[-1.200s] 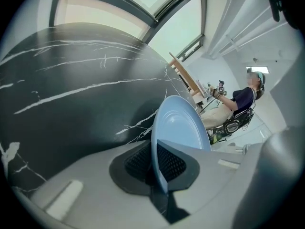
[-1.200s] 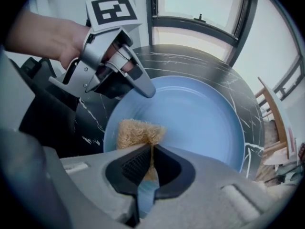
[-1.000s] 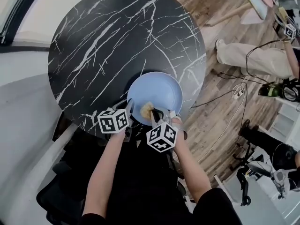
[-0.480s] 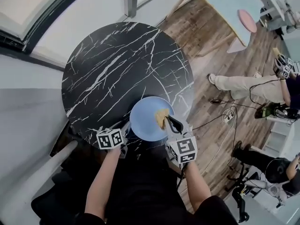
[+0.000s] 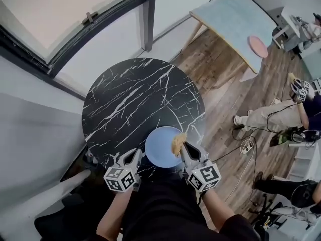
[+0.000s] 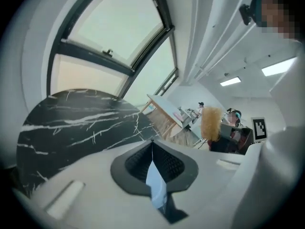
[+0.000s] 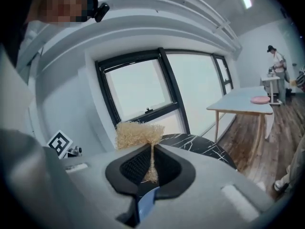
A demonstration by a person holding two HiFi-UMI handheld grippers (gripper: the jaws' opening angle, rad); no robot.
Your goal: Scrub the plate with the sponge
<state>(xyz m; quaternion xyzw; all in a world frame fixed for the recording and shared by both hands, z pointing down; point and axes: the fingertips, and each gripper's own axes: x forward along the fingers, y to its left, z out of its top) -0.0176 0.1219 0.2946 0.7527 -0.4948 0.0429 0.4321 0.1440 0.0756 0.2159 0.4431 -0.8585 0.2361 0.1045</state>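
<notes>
Plate sitting at table near edge. Right gripper jaws clamping sponge over rim. Left gripper jaws just closing together, empty. I'm judging scrubbing paused; next needing sponge pressed back down onto plate.

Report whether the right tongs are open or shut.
Shut: the right tongs pinch the tan fibrous sponge between their pads.

1. The left claw and the right claw have pale grey moulded shells (smooth and matte).
2. Just behind each claw sits a white cube printed with black square markers.
3. Dark grey ribbed pads line a spade-shaped recess at each claw's mouth.
4. A pale raised bar sits on the shell beside the recess.
5. Well behind the claws, the person wears a black top with a dark sleeve.
</notes>
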